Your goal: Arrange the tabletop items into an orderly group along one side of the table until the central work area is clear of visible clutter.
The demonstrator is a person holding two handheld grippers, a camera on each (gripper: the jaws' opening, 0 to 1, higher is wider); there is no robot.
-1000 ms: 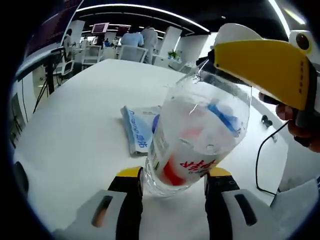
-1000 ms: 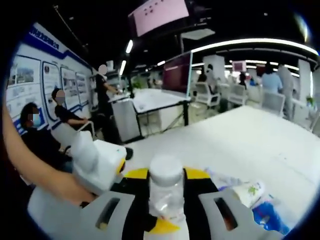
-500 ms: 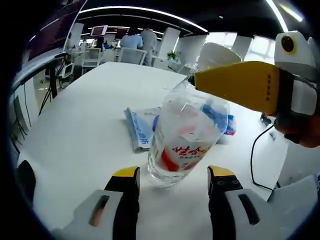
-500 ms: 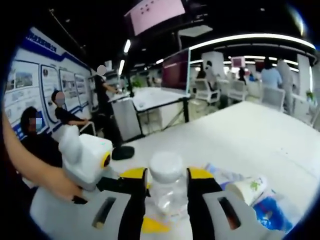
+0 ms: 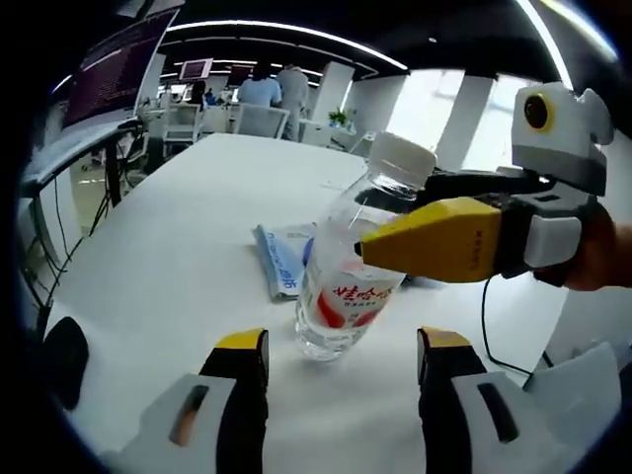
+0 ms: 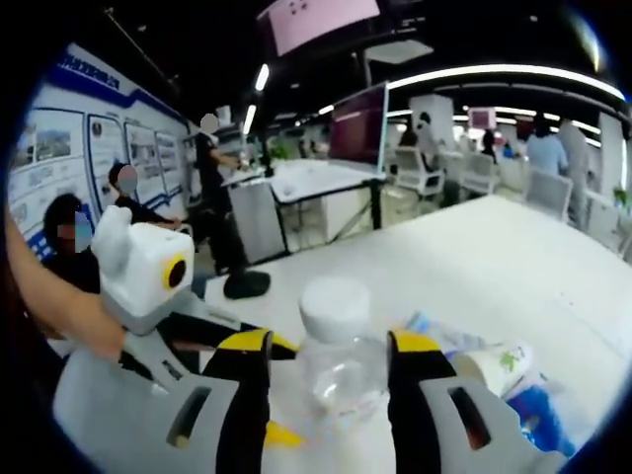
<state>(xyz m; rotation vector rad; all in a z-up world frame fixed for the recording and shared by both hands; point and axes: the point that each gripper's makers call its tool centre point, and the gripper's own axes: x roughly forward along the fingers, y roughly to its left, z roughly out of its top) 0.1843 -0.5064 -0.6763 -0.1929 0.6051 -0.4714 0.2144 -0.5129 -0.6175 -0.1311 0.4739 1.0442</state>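
Observation:
A clear water bottle [image 5: 341,286] with a white cap and a red label stands upright on the white table [image 5: 168,257]. In the left gripper view my left gripper [image 5: 341,348] is open, its yellow-tipped jaws just short of the bottle's base. My right gripper [image 5: 444,212] reaches in from the right, one jaw in front of the bottle's shoulder and one behind. In the right gripper view the bottle [image 6: 336,346] sits between the jaws of my right gripper [image 6: 331,348], which is open with a small gap on the left side. The left gripper's white body [image 6: 148,272] shows at left.
A blue-and-white packet [image 5: 281,257] lies flat behind the bottle. A paper cup [image 6: 494,380] and a blue wrapper [image 6: 533,420] lie to the right. A black cable [image 5: 489,316] runs near the right edge. A dark object [image 5: 64,355] sits at the near left.
The bottle went from tilted to upright on the table. My left gripper backed away from it. My right gripper's jaws have spread apart around the bottle's top.

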